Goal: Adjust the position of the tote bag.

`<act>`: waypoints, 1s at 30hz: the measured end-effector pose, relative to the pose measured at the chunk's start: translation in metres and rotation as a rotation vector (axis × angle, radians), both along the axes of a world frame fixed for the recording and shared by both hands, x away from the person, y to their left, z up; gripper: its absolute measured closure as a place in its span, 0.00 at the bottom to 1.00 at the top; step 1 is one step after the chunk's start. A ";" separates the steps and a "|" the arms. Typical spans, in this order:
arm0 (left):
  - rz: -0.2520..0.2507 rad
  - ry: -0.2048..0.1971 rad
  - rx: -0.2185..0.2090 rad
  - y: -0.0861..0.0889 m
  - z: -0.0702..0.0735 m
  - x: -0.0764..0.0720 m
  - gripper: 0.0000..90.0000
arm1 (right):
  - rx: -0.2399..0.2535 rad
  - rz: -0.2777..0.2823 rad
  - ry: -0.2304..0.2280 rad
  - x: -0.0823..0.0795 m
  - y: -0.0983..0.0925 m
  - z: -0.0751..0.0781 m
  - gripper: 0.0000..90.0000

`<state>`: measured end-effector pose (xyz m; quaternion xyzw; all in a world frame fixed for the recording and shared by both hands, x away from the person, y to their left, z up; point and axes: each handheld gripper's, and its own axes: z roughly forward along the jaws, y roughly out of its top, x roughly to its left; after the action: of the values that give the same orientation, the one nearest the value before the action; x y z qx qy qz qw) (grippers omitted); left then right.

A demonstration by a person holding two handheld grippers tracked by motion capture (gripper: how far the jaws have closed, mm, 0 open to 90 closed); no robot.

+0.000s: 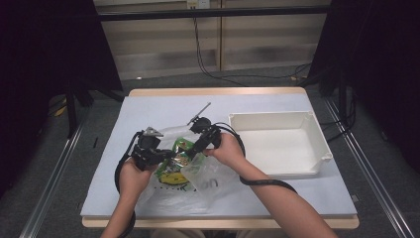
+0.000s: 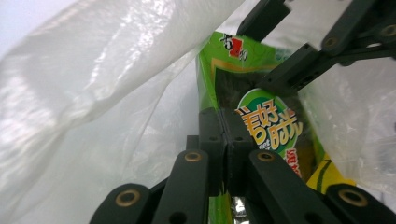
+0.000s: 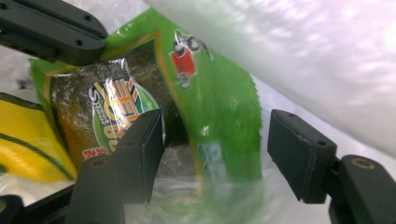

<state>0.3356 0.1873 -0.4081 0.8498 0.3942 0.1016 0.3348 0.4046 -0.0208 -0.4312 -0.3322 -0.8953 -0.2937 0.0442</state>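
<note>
High view: green snack packet (image 1: 181, 154) sits in the mouth of a clear plastic bag (image 1: 198, 186) on the pale blue table sheet (image 1: 148, 111), between left gripper (image 1: 166, 154) and right gripper (image 1: 200, 144); white bin (image 1: 277, 141) just right of them, dark curtains and cables around the room. Left gripper view: jaws closed flat together, pinching the packet (image 2: 261, 126) edge, bag film (image 2: 84, 93) draped around. Right gripper view: jaws well apart, straddling the packet (image 3: 210, 107), pads not pressing on it. Judgement: packet is light, crinkly, slippery foil with brittle contents; grip the sealed edge, not the middle. Bag is limp and will collapse.
</note>
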 end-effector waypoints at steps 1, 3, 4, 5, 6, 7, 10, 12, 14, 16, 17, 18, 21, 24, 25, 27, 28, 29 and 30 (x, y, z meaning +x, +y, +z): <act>-0.002 -0.003 -0.005 0.001 0.000 -0.001 0.99 | 0.012 0.009 0.013 0.001 0.000 0.000 0.38; 0.005 -0.006 -0.012 0.003 0.001 -0.001 0.99 | 0.039 0.032 0.053 0.001 0.000 -0.002 0.43; 0.010 -0.010 -0.002 0.004 0.001 -0.001 0.99 | 0.038 0.040 0.055 0.000 0.000 -0.001 0.52; 0.017 -0.022 -0.007 0.005 0.000 -0.002 1.00 | 0.053 0.062 0.082 0.000 0.000 -0.001 0.58; 0.016 -0.017 -0.002 0.006 0.000 -0.001 1.00 | 0.070 0.082 0.100 0.000 -0.001 -0.001 0.62; 0.025 -0.018 -0.006 0.006 0.000 -0.001 1.00 | 0.071 0.076 0.103 -0.002 -0.001 0.000 0.74; 0.037 0.000 -0.009 0.010 -0.001 0.001 0.97 | 0.091 0.109 0.080 -0.005 -0.002 0.009 0.83; 0.038 0.008 -0.031 0.015 0.000 0.002 0.87 | 0.104 0.118 0.070 -0.007 -0.004 0.015 0.86; 0.042 0.021 -0.029 0.018 0.003 0.002 0.69 | 0.111 0.116 0.058 -0.010 -0.006 0.021 0.87; 0.055 0.014 -0.023 0.018 0.005 0.002 0.57 | 0.110 0.117 0.039 -0.012 -0.008 0.026 0.87; 0.052 0.011 -0.027 0.018 0.005 0.002 0.51 | 0.109 0.111 0.032 -0.013 -0.009 0.028 0.87; 0.045 0.022 -0.019 0.018 0.005 0.002 0.45 | 0.109 0.118 0.018 -0.014 -0.010 0.031 0.88; 0.033 0.031 -0.005 0.015 0.002 0.002 0.37 | 0.087 0.122 -0.025 -0.018 -0.011 0.040 0.88; 0.000 0.029 0.000 0.011 0.004 0.002 0.34 | 0.067 0.143 -0.065 -0.020 -0.010 0.046 0.88; 0.001 0.019 -0.007 0.010 0.005 0.001 0.33 | 0.066 0.157 -0.076 -0.021 -0.010 0.046 0.88; -0.021 0.020 -0.020 0.007 0.007 0.002 0.33 | 0.058 0.176 -0.090 -0.024 -0.008 0.048 0.87; -0.022 0.014 -0.044 0.005 0.007 0.001 0.35 | 0.057 0.189 -0.098 -0.025 -0.007 0.048 0.87; -0.036 0.012 -0.036 0.004 0.007 0.002 0.37 | 0.061 0.197 -0.097 -0.026 -0.006 0.049 0.87; -0.053 0.017 -0.047 0.002 0.006 0.003 0.37 | 0.060 0.204 -0.108 -0.027 -0.005 0.049 0.87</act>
<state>0.3383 0.1890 -0.4017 0.8528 0.3764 0.0761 0.3540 0.3773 -0.0257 -0.3827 -0.2218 -0.9163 -0.3316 0.0354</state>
